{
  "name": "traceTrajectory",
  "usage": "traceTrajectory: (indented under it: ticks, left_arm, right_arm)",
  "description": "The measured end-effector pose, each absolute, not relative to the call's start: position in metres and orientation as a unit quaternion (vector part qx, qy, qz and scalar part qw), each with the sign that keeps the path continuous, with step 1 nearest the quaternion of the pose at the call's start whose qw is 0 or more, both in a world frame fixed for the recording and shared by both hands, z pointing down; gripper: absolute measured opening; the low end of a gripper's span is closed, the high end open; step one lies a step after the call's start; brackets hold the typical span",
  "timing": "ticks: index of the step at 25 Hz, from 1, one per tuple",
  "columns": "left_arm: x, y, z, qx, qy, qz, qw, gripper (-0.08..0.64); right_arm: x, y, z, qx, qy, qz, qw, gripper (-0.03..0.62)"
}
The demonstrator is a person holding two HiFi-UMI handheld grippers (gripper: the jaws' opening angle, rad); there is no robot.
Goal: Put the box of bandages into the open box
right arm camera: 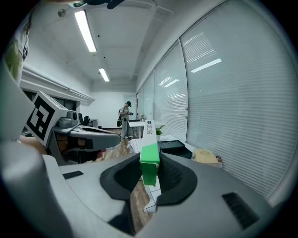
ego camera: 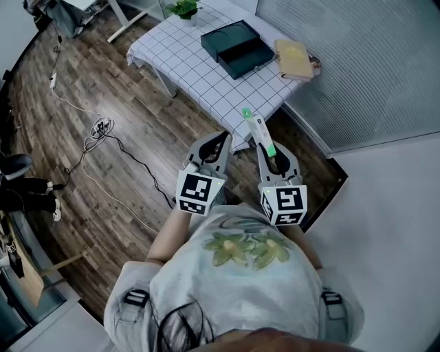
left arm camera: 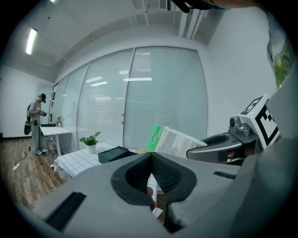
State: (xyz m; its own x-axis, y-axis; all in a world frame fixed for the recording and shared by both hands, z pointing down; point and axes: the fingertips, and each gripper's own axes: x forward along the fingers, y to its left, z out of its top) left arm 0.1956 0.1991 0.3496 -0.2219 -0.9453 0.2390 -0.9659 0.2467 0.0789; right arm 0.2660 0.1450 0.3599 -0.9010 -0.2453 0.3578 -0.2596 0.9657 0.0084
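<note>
My right gripper (ego camera: 269, 146) is shut on the box of bandages (ego camera: 260, 132), a slim green and white carton that sticks out forward past the jaws. I hold it in the air in front of the near corner of the table (ego camera: 185, 62). The carton (right arm camera: 149, 153) stands on edge between the pads in the right gripper view. The open box (ego camera: 237, 47) is dark green and lies on the checked cloth, far ahead of both grippers. My left gripper (ego camera: 214, 141) hangs beside the right one, its jaws shut with nothing between them (left arm camera: 150, 158).
A tan notebook (ego camera: 294, 58) lies at the table's right end and a small potted plant (ego camera: 184, 8) at its far edge. Cables (ego camera: 100, 127) trail over the wooden floor on the left. A glass wall with blinds runs along the right. A person (left arm camera: 36, 123) stands far off.
</note>
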Motion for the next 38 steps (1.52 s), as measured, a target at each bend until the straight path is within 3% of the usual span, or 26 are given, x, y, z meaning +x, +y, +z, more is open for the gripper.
traceTrajectory:
  ticks: [27,38]
  left_arm:
    - [0.120,0.186,0.372,0.632,-0.761,0.051,0.140,0.008]
    - [0.058,0.146,0.375,0.636,-0.756,0.059,0.139,0.006]
  right_arm:
    - [0.198,0.118,0.386,0.165,-0.965,0.028,0.203,0.084]
    - [0.136,0.070,0.396,0.172,-0.962,0.029,0.208,0.084]
